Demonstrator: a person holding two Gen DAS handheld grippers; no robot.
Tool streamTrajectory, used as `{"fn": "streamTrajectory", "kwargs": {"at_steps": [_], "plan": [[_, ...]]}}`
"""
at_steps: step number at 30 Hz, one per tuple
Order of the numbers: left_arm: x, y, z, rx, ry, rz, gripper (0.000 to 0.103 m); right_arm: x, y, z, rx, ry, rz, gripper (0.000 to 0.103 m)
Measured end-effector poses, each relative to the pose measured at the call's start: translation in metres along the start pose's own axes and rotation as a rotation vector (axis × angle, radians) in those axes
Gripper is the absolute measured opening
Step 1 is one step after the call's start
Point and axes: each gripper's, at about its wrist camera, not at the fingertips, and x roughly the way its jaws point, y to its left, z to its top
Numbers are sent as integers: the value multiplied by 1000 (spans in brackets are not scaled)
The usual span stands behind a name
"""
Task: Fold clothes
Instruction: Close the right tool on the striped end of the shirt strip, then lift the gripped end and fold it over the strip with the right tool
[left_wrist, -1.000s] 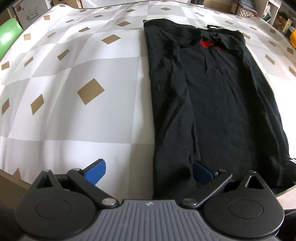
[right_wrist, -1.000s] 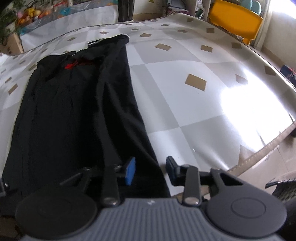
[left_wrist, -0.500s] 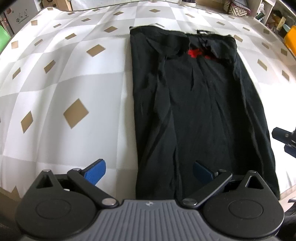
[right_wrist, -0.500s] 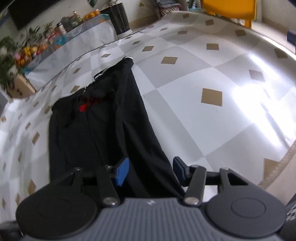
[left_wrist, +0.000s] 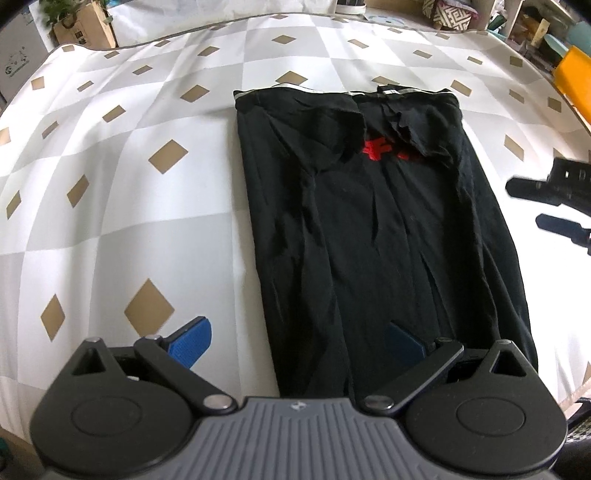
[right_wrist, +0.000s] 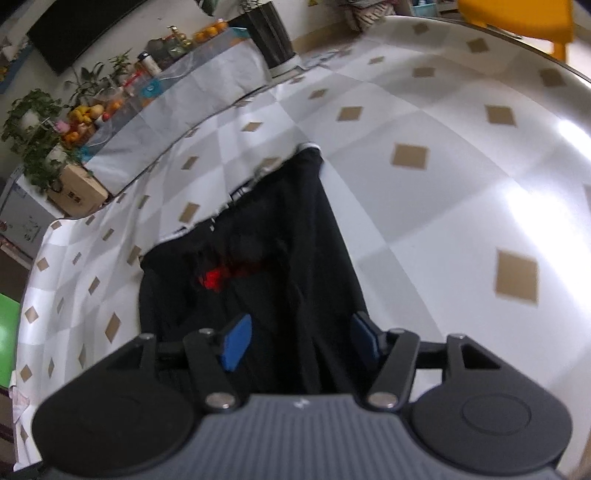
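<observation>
On the checked desk (left_wrist: 110, 229) | black shirt (left_wrist: 384, 236) lies folded into a long strip, sleeves tucked in | crosswise folds left | left hand-held gripper (left_wrist: 295, 341) and right hand-held gripper (right_wrist: 301, 345) both apart, empty, the right's jaws just widened.

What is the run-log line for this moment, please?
left gripper: open | right gripper: open, just widened, holds nothing | black garment: flat, sides folded in

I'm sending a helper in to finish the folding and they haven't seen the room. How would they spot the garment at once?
Look for the big table under a white and grey checked cloth with tan diamonds. On it, lying flat as a long narrow strip, is a black garment, its sides already folded in. It is the only clothing on the cloth, and a small red print shows near its far end.
</observation>
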Motion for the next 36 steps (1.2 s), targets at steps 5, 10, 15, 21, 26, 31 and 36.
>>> {"fn": "streamTrajectory", "kwargs": {"at_steps": [5, 10, 15, 21, 26, 31, 36], "plan": [[11, 3, 25, 1, -11, 7, 101, 27, -5, 24, -10, -38, 0, 61], [29, 10, 47, -3, -36, 28, 101, 57, -4, 40, -39, -59, -16, 61], [46, 11, 65, -16, -28, 33, 101, 81, 1, 54, -68, -85, -45, 62], [54, 0, 82, 46, -52, 61, 101, 103, 1, 68, -69, -109, -73, 63], [52, 2, 89, -8, -36, 23, 101, 125, -1, 77, -93, -121, -132, 62], [50, 5, 93, -40, -33, 10, 101, 140, -2, 75, -93, -113, -152, 62], [49, 15, 95, -97, -35, 13, 101, 148, 6, 71, -174, -136, -196, 57]]}}
